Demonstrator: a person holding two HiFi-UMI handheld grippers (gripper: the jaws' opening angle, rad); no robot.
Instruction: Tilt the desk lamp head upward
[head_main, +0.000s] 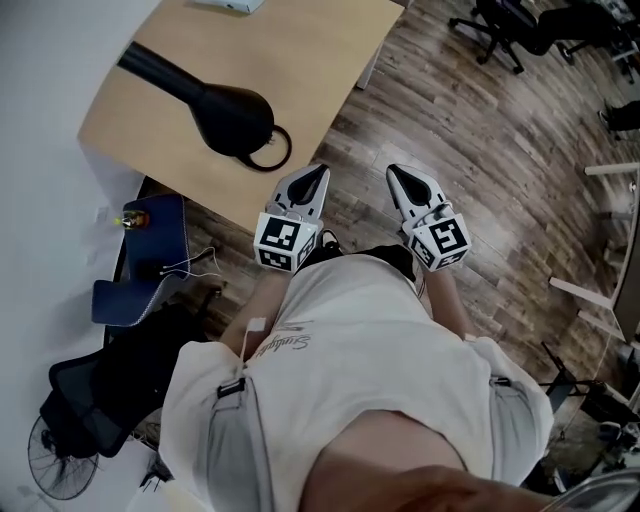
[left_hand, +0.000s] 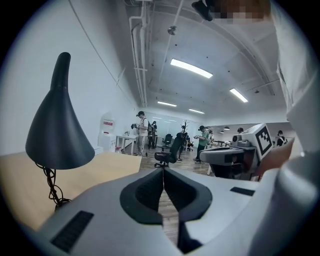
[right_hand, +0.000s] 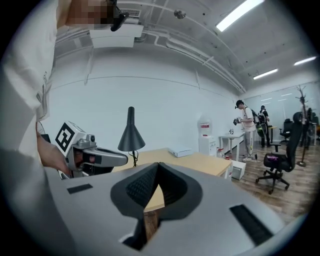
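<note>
Near the tabletop (head_main: 300, 70) edge: lamp (head_main: 235, 118) standing, head pointing down. I see the left claw (head_main: 316, 175) and right claw (head_main: 403, 178) just short of the lamp, both clenched on nothing. No contact yet; left's nearer, likely leads.

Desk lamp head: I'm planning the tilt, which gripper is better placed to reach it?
Left, probably. The left gripper lies nearer the lamp head than the right gripper; both are shut and empty.
</note>
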